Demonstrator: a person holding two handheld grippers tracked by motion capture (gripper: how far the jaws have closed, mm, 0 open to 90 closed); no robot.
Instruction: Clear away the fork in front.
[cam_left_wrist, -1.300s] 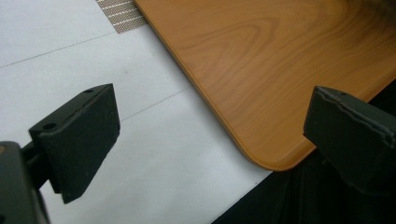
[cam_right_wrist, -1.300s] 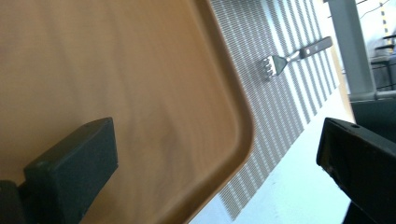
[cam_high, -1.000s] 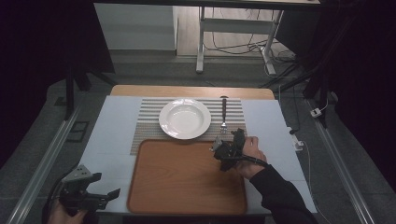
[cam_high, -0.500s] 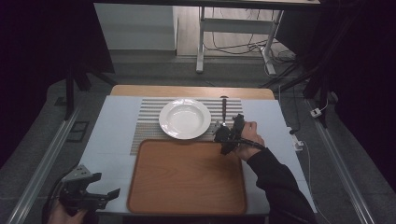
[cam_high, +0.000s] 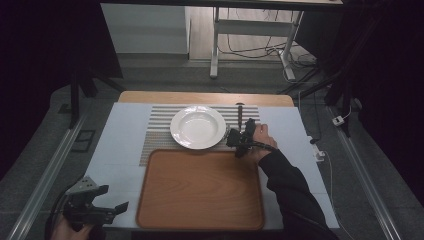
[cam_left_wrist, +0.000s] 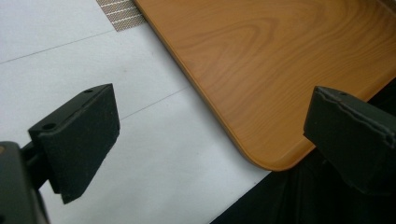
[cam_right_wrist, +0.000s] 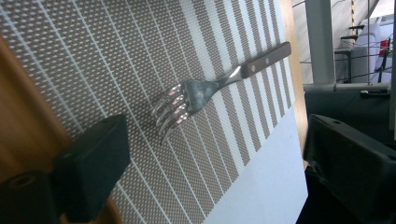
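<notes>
A fork (cam_high: 240, 113) with a dark wooden handle lies on the striped placemat (cam_high: 159, 131), right of the white plate (cam_high: 198, 126). My right gripper (cam_high: 240, 135) hovers low over the mat just on the near side of the fork. In the right gripper view the fork (cam_right_wrist: 205, 91) lies a little ahead of the right gripper (cam_right_wrist: 217, 149). The jaws stand wide and have just been closing slightly, with nothing between the pads. My left gripper (cam_high: 112, 199) rests open at the table's near left corner. In the left gripper view the left gripper (cam_left_wrist: 215, 116) frames a corner of the wooden tray (cam_left_wrist: 280, 70).
The wooden tray (cam_high: 200, 187) lies bare in front of the placemat. A white table cover (cam_high: 117, 150) shows around it. The table's near edge (cam_left_wrist: 243, 196) drops to dark floor. Table legs and cables stand beyond the far edge.
My right gripper has moved from the tray's far right corner out over the placemat, toward the fork. The left gripper has stayed in place.
</notes>
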